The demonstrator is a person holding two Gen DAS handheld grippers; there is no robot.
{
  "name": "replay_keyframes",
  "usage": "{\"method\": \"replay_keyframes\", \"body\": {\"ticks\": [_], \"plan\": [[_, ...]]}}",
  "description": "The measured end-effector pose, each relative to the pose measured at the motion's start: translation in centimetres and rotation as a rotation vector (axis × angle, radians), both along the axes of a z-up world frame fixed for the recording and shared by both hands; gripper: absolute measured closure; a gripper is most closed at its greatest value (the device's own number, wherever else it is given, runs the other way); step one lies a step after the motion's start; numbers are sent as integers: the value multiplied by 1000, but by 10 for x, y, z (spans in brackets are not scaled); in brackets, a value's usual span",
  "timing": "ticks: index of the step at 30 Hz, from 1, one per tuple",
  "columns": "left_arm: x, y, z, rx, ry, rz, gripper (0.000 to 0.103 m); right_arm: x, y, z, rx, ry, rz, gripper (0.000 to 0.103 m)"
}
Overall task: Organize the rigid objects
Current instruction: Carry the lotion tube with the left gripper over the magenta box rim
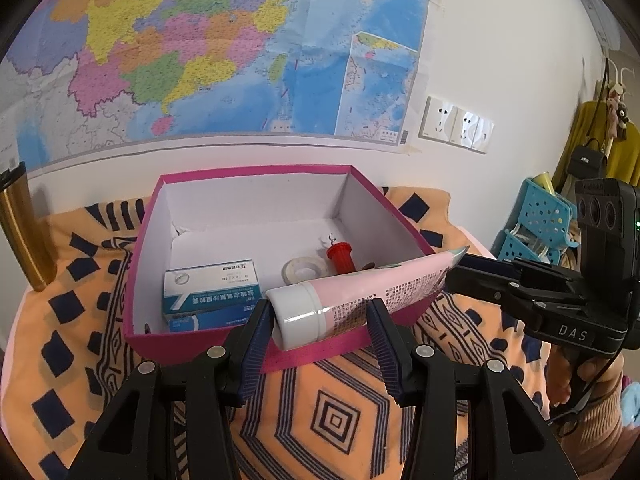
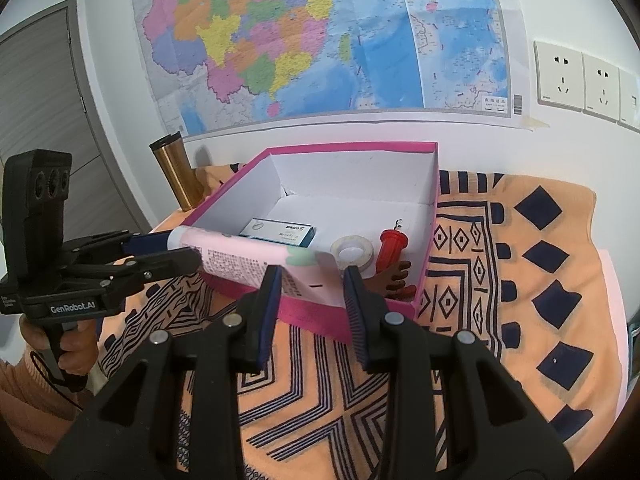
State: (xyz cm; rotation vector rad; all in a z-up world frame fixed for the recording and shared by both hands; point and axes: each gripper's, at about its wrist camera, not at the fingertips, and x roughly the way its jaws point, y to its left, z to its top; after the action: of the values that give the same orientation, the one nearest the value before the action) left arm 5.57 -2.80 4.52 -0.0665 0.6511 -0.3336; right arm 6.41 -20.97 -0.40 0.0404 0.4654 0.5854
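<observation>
A pink tube (image 1: 384, 288) with a white cap (image 1: 298, 314) hangs level over the near wall of the pink box (image 1: 256, 170). My left gripper (image 1: 318, 312) is shut on its cap end, and my right gripper (image 1: 460, 276) is shut on its flat tail. In the right wrist view the tube (image 2: 240, 256) runs from my right gripper (image 2: 310, 280) leftwards to the left gripper (image 2: 176, 254). Inside the box (image 2: 352, 146) lie a blue and white carton (image 2: 280, 232), a tape roll (image 2: 352, 252) and a red ribbed piece (image 2: 392, 248).
An orange patterned cloth (image 2: 520, 280) covers the table. A gold flask (image 2: 178, 176) stands at the back left by the wall. A small brown claw-shaped thing (image 2: 394, 276) lies in the box's near right corner. Blue baskets (image 1: 536, 220) stand off the table's right side.
</observation>
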Motion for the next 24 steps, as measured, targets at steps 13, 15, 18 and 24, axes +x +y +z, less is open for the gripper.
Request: {"method": "replay_keyframes", "body": {"ticks": [13,15,18,24], "plan": [[14,-2,2,4,-4,-2,53,8,-2,2,3,2,-5,68],[14,-2,2,3,-6,-1,53,11,-2,2,4,3,-7,68],[16,-2,2,0,-5,0,53,12,-3,2,4,3,-8,68],[19,-3,1,3,-5,-2,53,16,-4,0,6,6,-16,68]]}}
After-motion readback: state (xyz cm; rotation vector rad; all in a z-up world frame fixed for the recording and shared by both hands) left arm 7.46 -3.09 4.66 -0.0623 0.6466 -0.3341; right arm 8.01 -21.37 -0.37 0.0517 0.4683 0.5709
